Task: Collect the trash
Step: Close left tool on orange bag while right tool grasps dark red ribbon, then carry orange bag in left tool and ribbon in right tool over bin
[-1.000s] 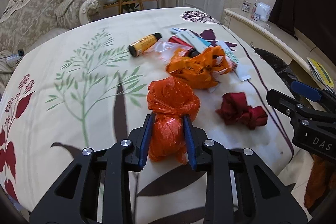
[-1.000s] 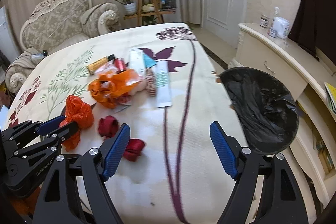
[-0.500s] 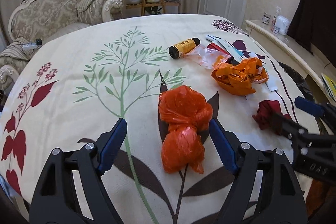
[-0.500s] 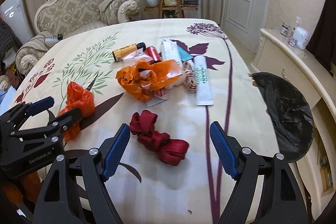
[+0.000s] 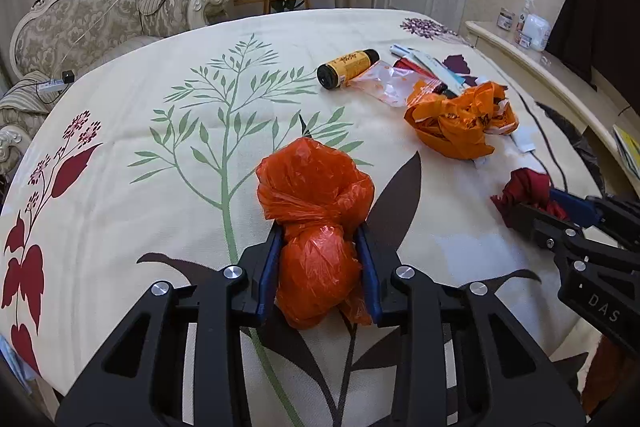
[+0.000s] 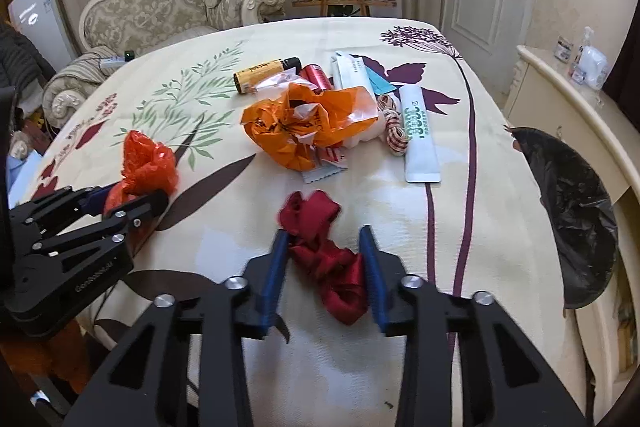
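A knotted red-orange plastic bag (image 5: 316,223) lies on the floral tablecloth (image 5: 160,155). My left gripper (image 5: 319,267) is shut on its near lobe; it also shows in the right wrist view (image 6: 124,197). A crumpled dark red ribbon (image 6: 328,259) lies near the front edge. My right gripper (image 6: 325,267) has closed around the ribbon, with its pads against both sides. In the left wrist view the ribbon (image 5: 528,187) shows behind the right gripper's fingers (image 5: 572,205).
A crumpled orange bag (image 6: 308,127), a yellow bottle (image 6: 264,73), a red can (image 6: 316,75), white packets (image 6: 418,131) and striped ribbon (image 6: 394,131) lie mid-table. A black-lined bin (image 6: 572,215) stands right of the table. An armchair (image 6: 160,3) and cabinet (image 6: 568,99) flank it.
Both grippers were open half a second ago. The left has since closed on the red-orange bag and the right has moved over the red ribbon and closed on it.
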Demonstrator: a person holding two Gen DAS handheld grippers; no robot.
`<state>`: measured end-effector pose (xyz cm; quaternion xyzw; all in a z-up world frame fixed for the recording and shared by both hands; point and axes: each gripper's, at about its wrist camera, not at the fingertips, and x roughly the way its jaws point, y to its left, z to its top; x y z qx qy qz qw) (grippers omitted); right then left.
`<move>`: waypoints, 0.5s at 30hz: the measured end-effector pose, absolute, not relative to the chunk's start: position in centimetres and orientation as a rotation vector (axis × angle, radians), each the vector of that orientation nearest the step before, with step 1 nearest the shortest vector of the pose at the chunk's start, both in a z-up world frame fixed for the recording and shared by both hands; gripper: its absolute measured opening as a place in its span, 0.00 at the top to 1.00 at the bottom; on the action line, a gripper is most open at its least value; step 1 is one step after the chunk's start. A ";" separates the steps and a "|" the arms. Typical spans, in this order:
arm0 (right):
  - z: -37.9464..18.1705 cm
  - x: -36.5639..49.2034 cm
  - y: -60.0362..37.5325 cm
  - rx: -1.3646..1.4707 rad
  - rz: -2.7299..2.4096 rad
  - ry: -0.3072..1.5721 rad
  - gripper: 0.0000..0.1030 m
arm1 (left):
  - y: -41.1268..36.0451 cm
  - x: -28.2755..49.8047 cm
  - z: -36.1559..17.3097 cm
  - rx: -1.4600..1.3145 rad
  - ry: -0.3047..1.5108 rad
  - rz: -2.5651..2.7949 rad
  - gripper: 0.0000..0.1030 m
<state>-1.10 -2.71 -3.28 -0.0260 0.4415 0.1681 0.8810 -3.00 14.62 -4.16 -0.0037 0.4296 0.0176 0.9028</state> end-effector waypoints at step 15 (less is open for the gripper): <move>0.0 -0.5 -8.2 0.023 0.183 0.812 0.69 | 9.7 -2.5 -0.4 0.008 0.792 -0.064 0.68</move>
